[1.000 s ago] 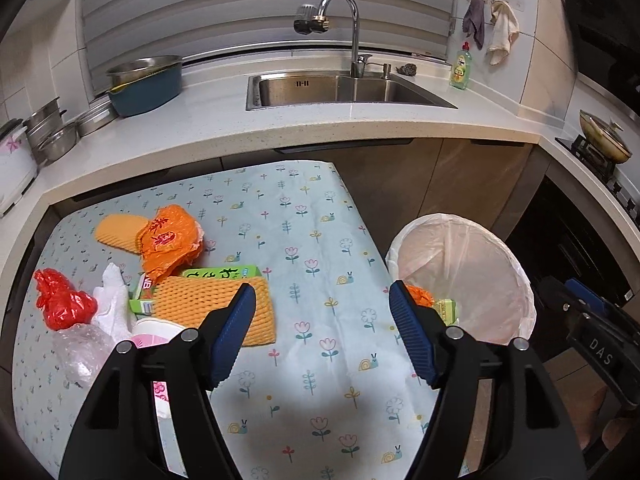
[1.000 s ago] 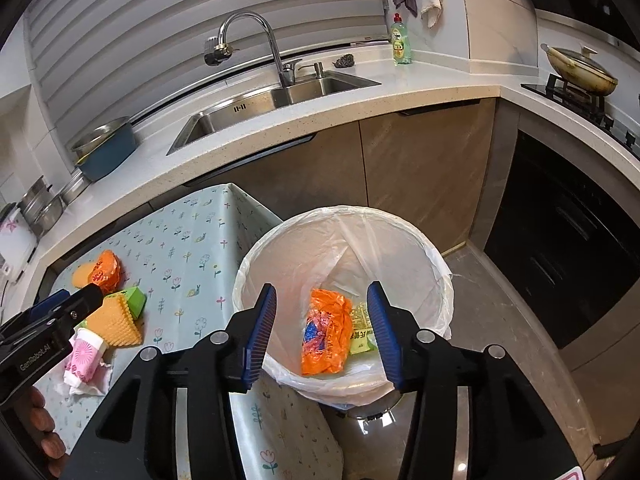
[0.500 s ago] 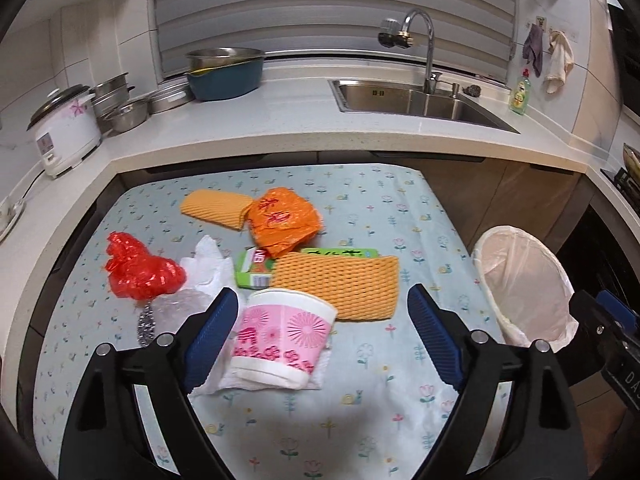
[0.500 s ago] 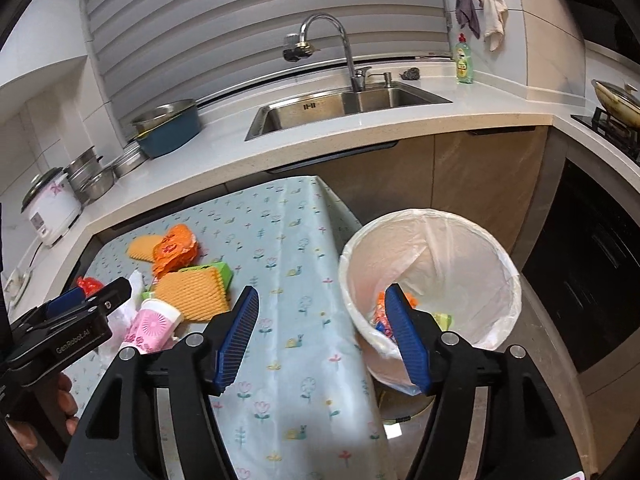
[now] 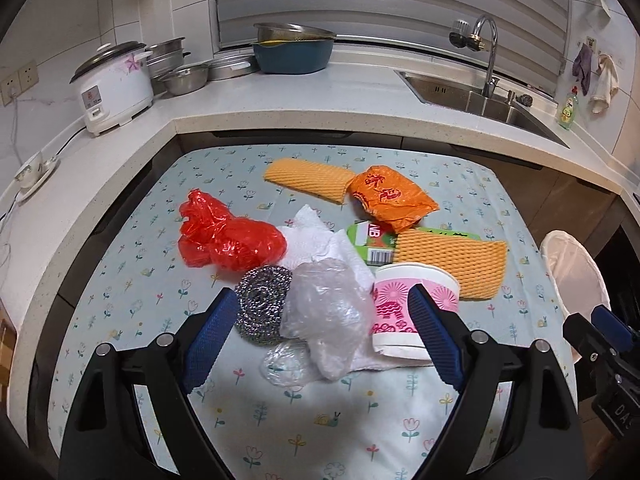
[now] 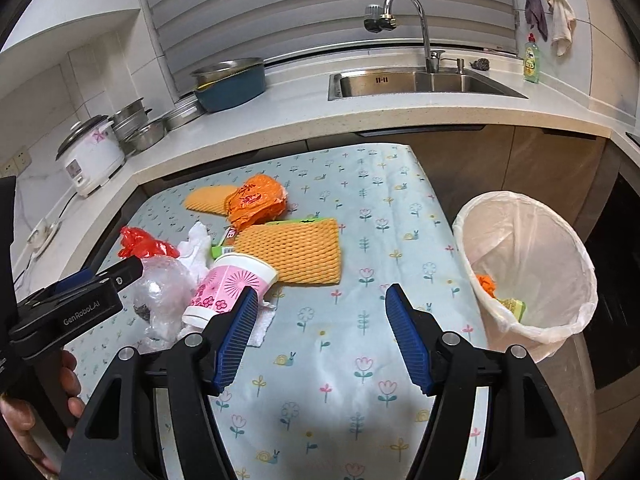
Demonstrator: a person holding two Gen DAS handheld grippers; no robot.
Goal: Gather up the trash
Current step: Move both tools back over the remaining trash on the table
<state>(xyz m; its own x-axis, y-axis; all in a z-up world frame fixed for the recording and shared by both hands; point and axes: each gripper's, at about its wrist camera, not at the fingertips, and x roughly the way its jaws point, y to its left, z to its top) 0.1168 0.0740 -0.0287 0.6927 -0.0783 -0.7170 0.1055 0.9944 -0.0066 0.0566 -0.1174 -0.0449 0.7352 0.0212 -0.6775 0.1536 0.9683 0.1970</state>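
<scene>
Left wrist view: my left gripper (image 5: 320,320) hovers over a heap of rubbish on the flowered bench (image 5: 320,432), its jaws wide apart and holding nothing, having just been opening. Between and beyond them lie a clear plastic bag (image 5: 326,312), a steel scourer (image 5: 262,304), a pink paper cup (image 5: 400,312) on its side, white tissue (image 5: 316,240), a red plastic bag (image 5: 228,240), two orange foam nets and an orange wrapper (image 5: 390,202). My best move, I judge, is to sink the jaws around the clear bag, low enough to gather its loose folds (it looks slippery) without snagging the scourer touching it. Right wrist view: my right gripper (image 6: 320,336) is also empty over bare cloth, jaws moderately open after widening, near the cup. The lined bin (image 6: 560,320) stands just off the bench's edge; inside it I see an orange scrap and a green packet, with plenty of room left.
</scene>
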